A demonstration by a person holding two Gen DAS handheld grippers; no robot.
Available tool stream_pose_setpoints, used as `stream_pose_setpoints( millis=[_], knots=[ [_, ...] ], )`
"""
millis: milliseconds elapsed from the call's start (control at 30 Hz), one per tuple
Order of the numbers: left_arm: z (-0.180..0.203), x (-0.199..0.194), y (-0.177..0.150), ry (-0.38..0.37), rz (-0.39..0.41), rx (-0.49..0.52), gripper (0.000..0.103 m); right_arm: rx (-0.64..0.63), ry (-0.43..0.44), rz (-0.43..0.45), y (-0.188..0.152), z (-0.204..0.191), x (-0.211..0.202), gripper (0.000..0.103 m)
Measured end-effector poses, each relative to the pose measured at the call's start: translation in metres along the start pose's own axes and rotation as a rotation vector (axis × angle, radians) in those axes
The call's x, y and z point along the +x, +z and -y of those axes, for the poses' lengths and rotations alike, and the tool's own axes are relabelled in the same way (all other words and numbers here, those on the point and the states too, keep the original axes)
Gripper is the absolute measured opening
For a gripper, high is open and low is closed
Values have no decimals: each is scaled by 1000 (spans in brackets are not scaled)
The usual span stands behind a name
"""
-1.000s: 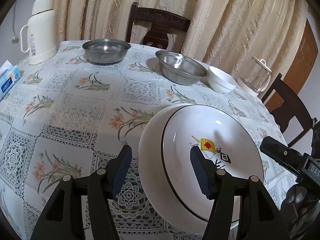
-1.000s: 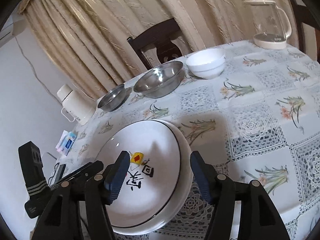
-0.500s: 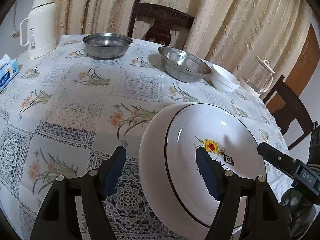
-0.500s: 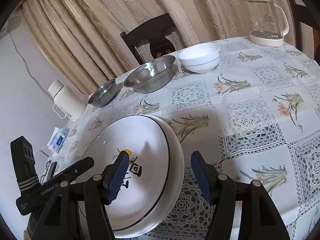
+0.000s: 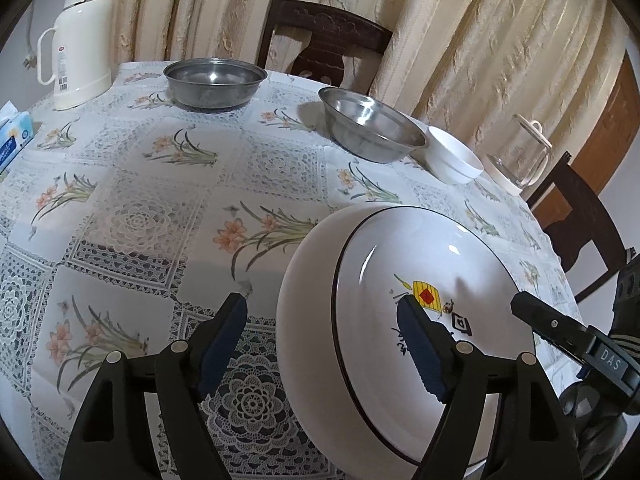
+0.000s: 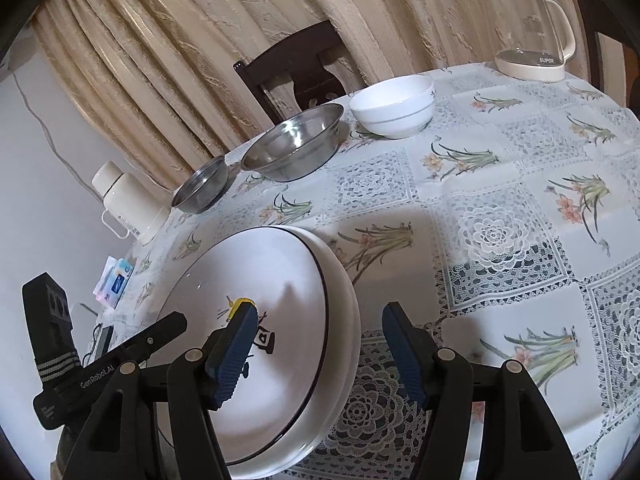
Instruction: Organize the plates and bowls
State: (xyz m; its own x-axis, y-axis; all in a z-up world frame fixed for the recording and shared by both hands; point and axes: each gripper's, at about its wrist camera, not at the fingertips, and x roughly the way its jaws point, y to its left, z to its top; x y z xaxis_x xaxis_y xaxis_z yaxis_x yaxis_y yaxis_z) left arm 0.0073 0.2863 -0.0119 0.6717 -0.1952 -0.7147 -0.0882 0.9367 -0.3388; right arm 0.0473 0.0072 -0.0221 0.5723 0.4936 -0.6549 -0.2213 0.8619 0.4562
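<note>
Sitting at the near edge of the desk (image 5: 132,216), the stack of plates (image 5: 400,280) is the biggest thing here and the likeliest to come to grief: it looks to overhang or crowd that edge, so a push toward the person could tip it off. Both grippers hang above it with nothing held. The left gripper (image 5: 320,344) is spread wide, one fingertip over the cloth and the other over the printed face of the top plate; the right gripper (image 6: 320,348) is spread the same way, straddling the opposite rim. Closing on a glazed rim from these angles could let the plate slide out, and pinching only the top plate might drag the one beneath. Further back, the two steel bowls (image 5: 372,124) stand well apart from each other, with the white bowl (image 6: 394,106) just beside the nearer of them; nesting steel against ceramic risks a chip. At the far edge, the glass kettle (image 6: 528,28) could be clipped by a wide reach
</note>
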Motion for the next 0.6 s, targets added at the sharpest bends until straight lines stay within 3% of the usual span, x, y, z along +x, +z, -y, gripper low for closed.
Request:
stream_pose_setpoints(
  millis=[600],
  knots=[
    [-8, 3, 31, -9, 15, -15, 78, 56, 0, -15, 15, 9, 7, 70]
  ],
)
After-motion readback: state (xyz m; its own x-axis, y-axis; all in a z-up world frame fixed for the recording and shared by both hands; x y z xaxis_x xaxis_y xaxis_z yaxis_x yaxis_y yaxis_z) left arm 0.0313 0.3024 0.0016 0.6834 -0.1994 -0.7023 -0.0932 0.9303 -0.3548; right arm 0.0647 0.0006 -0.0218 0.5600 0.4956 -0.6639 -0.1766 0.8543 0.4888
